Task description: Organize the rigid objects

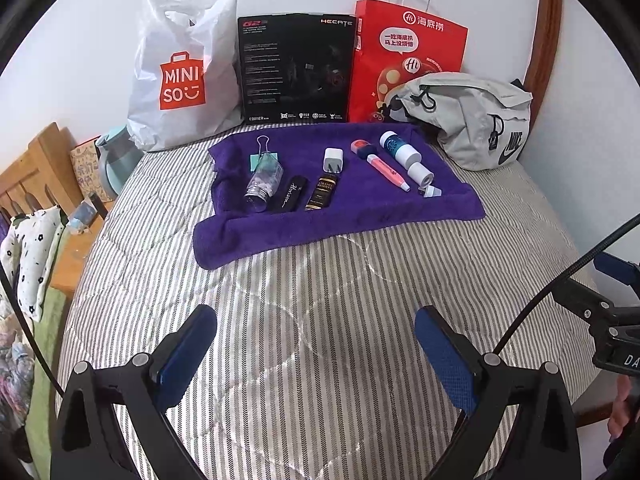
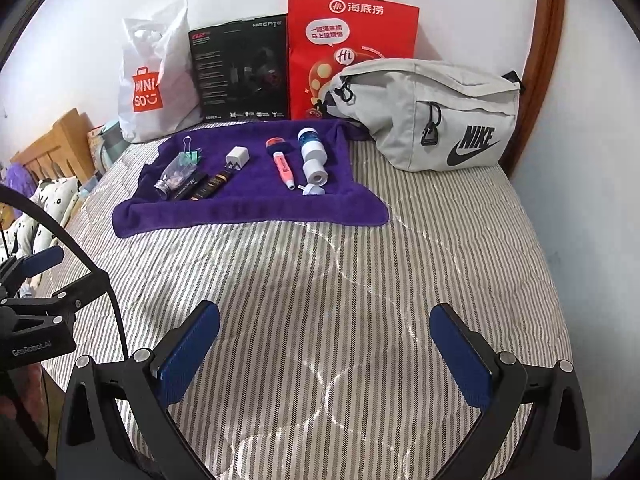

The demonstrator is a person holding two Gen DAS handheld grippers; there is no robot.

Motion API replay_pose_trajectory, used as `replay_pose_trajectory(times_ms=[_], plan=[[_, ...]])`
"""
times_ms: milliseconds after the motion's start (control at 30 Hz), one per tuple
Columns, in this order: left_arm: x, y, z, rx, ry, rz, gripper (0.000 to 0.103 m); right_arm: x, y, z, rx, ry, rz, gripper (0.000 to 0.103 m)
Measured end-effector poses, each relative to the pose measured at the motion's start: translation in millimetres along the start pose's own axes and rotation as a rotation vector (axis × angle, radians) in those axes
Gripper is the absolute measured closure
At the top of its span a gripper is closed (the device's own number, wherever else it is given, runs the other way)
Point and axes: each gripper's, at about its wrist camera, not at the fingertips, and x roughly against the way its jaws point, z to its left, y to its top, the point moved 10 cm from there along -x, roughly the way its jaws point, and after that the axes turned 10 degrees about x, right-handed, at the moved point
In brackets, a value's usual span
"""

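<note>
While nothing is gripped:
Left gripper [image 1: 316, 354]: held low in frame, fingers spread, over the striped quilt [image 1: 320, 300].
Right gripper [image 2: 325, 354]: likewise spread, empty.
Purple towel [image 2: 248, 204]: seen mid-frame, well apart.

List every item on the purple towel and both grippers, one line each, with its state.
Left gripper: open, empty, over the bedcover.
Right gripper: open, empty.
Purple towel: spread flat, front edge rumpled.
Clear bottle: lying down, no cap seen.
Binder clip: lying behind the bottle.
White charger: lying, prongs toward camera.
Black tube: lying.
Gold-labelled tube: lying.
Pink pen: lying, capped.
White-and-teal bottle: lying.
</note>
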Motion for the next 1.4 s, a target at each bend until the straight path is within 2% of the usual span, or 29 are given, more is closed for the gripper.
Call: replay_pose_trajectory(times_ms=[1400], plan=[[8.8,-6.7,0.8,-0.022,-0.010,-0.005,0.003,6.4,-4.8,0.5,0.018,0.001,-0.006,0.000]])
